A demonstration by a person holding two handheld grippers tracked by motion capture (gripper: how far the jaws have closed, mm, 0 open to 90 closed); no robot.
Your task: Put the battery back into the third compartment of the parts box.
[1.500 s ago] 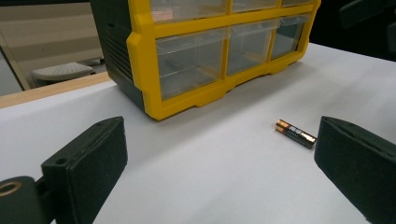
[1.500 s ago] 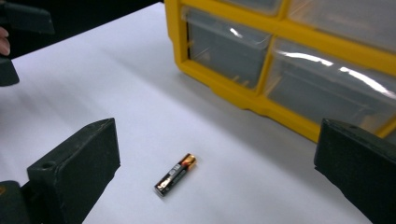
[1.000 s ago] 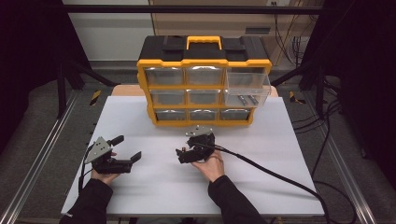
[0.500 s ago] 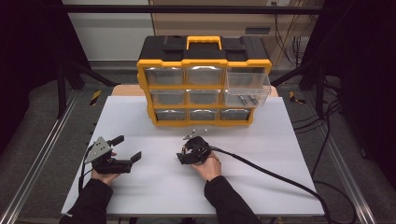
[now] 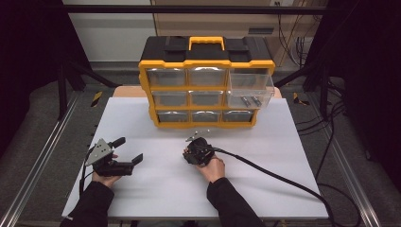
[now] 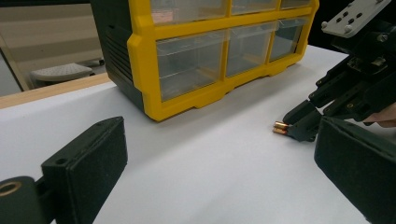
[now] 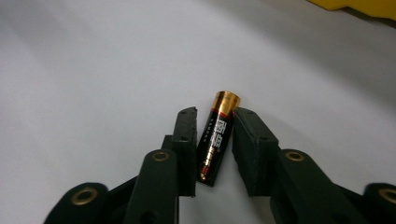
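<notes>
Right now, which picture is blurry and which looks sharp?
Right gripper view: the battery is sharp. Left gripper view: its own near jaws look soft, and the organizer has glare on its drawers. High view: dark edges around the bright table.

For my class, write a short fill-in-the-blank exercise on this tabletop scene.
1. The right hand-held gripper has its jaws around a ____.
2. The storage cabinet has a black top and a ____ frame.
3. One drawer of the cabinet stands pulled out, in its ____ row.
4. The left hand-held gripper holds ____.

Missing words: battery; yellow; top; nothing
</notes>
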